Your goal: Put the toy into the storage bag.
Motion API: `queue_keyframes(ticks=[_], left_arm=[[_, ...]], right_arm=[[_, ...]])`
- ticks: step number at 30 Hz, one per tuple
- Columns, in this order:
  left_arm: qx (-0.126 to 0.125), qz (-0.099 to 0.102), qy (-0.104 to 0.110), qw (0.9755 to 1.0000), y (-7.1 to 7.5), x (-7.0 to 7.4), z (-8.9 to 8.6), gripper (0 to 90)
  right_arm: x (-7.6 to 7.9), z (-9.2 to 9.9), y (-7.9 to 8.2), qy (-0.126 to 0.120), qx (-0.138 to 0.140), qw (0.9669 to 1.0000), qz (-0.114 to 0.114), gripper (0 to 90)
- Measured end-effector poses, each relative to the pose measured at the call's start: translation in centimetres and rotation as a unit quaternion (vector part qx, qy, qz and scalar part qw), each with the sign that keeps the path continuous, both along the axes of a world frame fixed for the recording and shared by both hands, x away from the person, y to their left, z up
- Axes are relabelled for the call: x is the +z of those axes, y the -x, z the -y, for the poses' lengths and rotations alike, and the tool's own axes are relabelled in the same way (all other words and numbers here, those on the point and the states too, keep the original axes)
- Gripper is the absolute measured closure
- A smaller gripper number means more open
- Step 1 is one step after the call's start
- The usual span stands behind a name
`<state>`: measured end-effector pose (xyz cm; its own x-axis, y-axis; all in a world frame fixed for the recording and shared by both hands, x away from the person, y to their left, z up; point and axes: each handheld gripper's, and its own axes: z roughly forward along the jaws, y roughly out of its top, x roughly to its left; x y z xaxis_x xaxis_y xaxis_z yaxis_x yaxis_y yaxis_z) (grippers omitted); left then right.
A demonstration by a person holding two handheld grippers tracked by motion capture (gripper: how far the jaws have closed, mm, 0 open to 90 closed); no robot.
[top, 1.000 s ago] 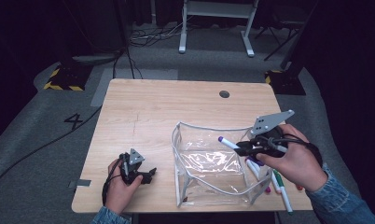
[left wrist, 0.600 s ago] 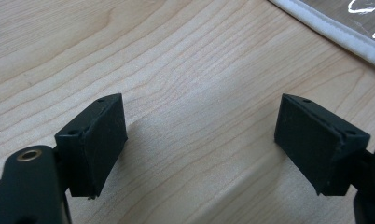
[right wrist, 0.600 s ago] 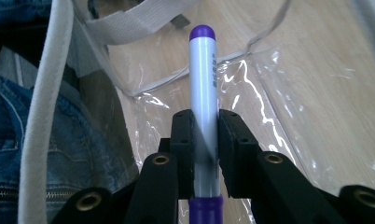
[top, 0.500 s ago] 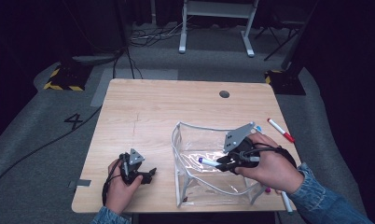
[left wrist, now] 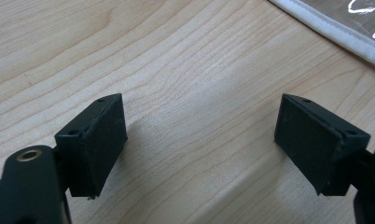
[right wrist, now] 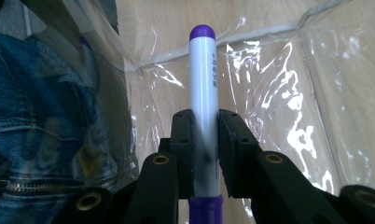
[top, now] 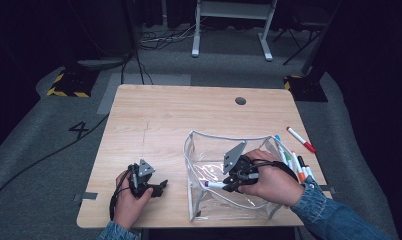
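Purple marker held inside the clear pouch

The right gripper (top: 234, 181) is clamped on a purple marker (right wrist: 203, 93) — white barrel, purple cap — low inside the open clear pouch (top: 204, 150) on the wooden table (top: 179, 115). The left gripper (left wrist: 199, 144) rests near the table's front left edge, jaws apart with nothing between them — well apart from the pouch. More markers (top: 294, 162) lie beside the pouch's right wall.

Bench (top: 189, 115) far half is open wood, free passage. Clear pouch (top: 199, 150) walls box in the near right; entry from above. Loose markers (top: 294, 162) crowd its right edge, red marker (top: 300, 139) beyond. Left hand-held gripper (top: 159, 186) sits near left.
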<state>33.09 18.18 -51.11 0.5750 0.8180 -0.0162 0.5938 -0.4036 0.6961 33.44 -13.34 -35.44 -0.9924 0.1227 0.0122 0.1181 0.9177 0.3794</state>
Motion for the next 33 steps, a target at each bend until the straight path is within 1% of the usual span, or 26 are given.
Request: queue_keyframes(ticks=[4,9,14,15,19,20,22,25,28,30,31,32,33], left_arm=[[-0.001,0.001,-0.001,1.0,0.0,0.0,0.0,17.1],[0.001,0.002,0.0,1.0,0.0,0.0,0.1,17.1],[0.001,0.003,-0.002,1.0,0.0,0.0,0.2,17.0],[0.0,0.002,-0.002,1.0,0.0,0.0,0.2,17.0],[0.0,0.002,-0.002,1.0,0.0,0.0,0.2,17.0],[0.001,0.002,-0.002,1.0,0.0,0.0,0.2,17.0],[-0.001,0.001,-0.002,1.0,0.0,0.0,0.2,17.0],[-0.001,0.001,-0.002,1.0,0.0,0.0,0.2,17.0],[-0.002,0.002,-0.002,1.0,0.0,0.0,0.2,17.0],[-0.002,0.001,-0.002,1.0,0.0,0.0,0.2,17.0],[-0.002,0.001,-0.002,1.0,0.0,0.0,0.2,17.0],[-0.002,0.002,-0.002,1.0,0.0,0.0,0.2,17.1],[-0.002,0.001,-0.002,1.0,0.0,0.0,0.2,17.0]], right_arm=[[-1.1,-0.5,-0.3,0.018,0.003,0.9998,-0.01,76.7],[-2.3,-1.0,-0.6,0.046,0.002,0.9986,-0.025,76.7],[-3.1,-1.2,-0.9,0.068,0.003,0.9972,-0.03,76.6],[-3.2,-1.2,-0.9,0.075,0.004,0.9968,-0.027,76.6],[-3.7,-1.2,-1.0,0.09,0.015,0.9954,-0.028,76.6],[-3.8,-1.3,-0.9,0.093,0.015,0.995,-0.032,76.6],[-4.0,-1.3,-0.9,0.094,0.017,0.9948,-0.035,76.5],[-4.3,-1.2,-1.0,0.098,0.013,0.9936,-0.053,76.5],[-4.5,-1.2,-0.8,0.104,0.019,0.9922,-0.067,75.9],[-4.6,-1.2,-0.6,0.105,0.019,0.9915,-0.075,72.5],[-4.7,-1.2,-0.6,0.105,0.015,0.9914,-0.077,68.1],[-4.7,-1.2,-0.6,0.096,0.012,0.9923,-0.077,63.6],[-4.7,-1.2,-0.6,0.09,0.01,0.9929,-0.077,61.0]])
